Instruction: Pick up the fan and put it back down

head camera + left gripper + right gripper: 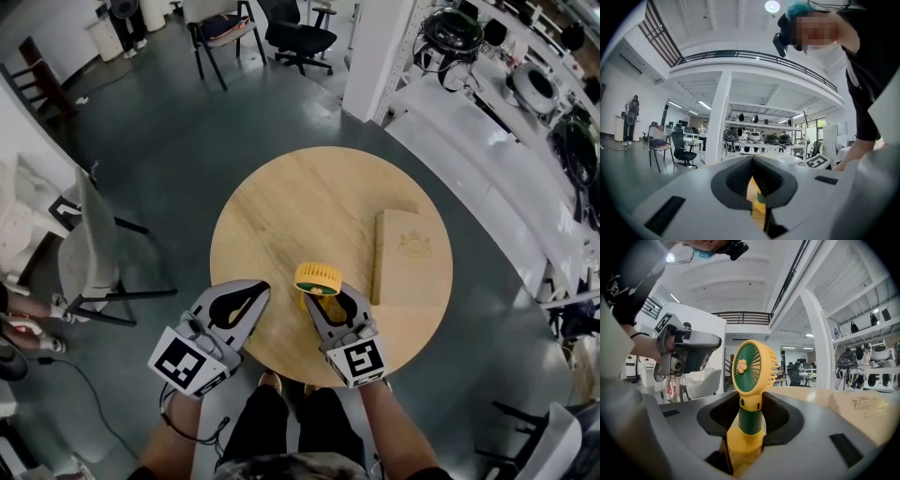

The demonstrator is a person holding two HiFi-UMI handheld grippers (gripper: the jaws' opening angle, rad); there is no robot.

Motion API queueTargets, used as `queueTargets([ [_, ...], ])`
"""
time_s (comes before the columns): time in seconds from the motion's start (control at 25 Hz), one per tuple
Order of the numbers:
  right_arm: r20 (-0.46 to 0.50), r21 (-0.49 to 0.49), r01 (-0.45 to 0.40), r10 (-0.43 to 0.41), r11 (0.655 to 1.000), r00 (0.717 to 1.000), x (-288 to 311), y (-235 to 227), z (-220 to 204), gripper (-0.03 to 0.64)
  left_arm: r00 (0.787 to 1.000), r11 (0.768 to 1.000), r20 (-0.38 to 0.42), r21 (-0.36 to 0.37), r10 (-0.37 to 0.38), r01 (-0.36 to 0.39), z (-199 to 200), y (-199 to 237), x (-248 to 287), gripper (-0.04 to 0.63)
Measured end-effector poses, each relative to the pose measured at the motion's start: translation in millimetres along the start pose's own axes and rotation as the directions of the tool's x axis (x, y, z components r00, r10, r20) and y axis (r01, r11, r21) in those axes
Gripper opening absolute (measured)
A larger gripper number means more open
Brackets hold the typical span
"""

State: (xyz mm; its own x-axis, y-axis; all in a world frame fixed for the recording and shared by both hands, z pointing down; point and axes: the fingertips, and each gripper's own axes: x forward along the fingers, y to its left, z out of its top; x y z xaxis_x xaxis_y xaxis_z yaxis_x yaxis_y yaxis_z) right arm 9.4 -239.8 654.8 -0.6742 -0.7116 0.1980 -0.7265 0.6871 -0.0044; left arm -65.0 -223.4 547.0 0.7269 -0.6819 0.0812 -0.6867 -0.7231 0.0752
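Observation:
A small yellow and green fan [319, 278] stands upright over the near part of the round wooden table [281, 206]. My right gripper [323, 298] is shut on its yellow base. In the right gripper view the fan [752, 369] rises between the right gripper's [750, 404] dark pads, its grille facing me. Whether the base rests on the wood is hidden. My left gripper [255, 292] hangs over the table's near left edge, a hand's width left of the fan, tips together and holding nothing. In the left gripper view a sliver of the fan [761, 199] shows below the left gripper's [752, 161] closed tips.
A flat wooden box [408, 258] lies on the table's right side, close to the fan. A white chair [89, 248] stands to the left on the floor, a black office chair [298, 37] far back. White benches [487, 159] with gear line the right.

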Motion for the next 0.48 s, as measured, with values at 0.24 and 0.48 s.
queueTargets([
  [0.24,-0.023,0.009,-0.001,0.001,1.000,1.000,-3.0,-0.8,-6.8,0.153,1.000,1.000,0.005,-0.001,0.003,-0.003,-1.7,-2.2,0.3,0.017],
  [0.48,-0.039,-0.001,0.015,-0.015,1.000,0.999,-1.2,-1.6,-9.4,0.153,1.000,1.000,0.009,-0.008,0.001,0.000,-5.6,-5.6,2.0,0.015],
])
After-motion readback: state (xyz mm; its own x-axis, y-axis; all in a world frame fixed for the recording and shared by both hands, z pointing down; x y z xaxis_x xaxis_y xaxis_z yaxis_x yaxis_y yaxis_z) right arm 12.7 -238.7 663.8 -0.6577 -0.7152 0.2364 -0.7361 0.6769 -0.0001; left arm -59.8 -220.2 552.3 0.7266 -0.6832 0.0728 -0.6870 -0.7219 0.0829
